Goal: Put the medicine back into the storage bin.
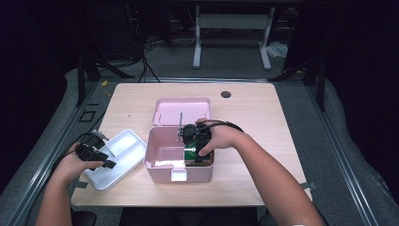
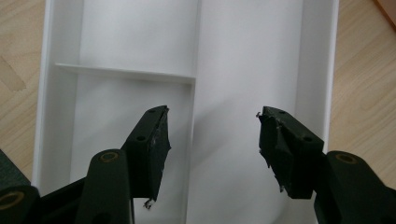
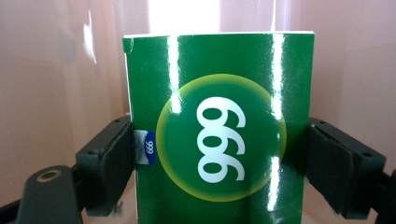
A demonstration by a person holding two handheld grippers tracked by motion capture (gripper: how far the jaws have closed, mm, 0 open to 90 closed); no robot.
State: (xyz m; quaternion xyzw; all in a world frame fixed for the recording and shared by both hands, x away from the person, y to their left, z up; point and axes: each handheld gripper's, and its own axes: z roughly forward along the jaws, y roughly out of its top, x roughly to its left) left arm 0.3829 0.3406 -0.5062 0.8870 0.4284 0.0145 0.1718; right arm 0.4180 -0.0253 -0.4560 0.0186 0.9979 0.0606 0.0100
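Note:
A pink box [image 1: 155, 165] stands open near the table's front, its lid [image 1: 182, 110] lying flat behind it. Inside its right side my right gripper [image 1: 197, 156] points down, shut on a glossy green carton [image 1: 189, 153]. In the right gripper view the carton [image 3: 219, 186] bears "999" in a yellow circle, and both jaws of the right gripper [image 3: 219, 126] press its sides, with pink walls behind. My left gripper [image 1: 107, 162] hovers over the left part of a white tray [image 1: 123, 143]. It [image 2: 212, 116] stands open with nothing between its jaws, above the divided tray [image 2: 243, 56].
The white tray sits at the table's front left corner, partly over the edge. A dark round grommet [image 1: 226, 94] lies at the back of the wooden table [image 1: 263, 122]. Cables trail off the left edge near my left hand.

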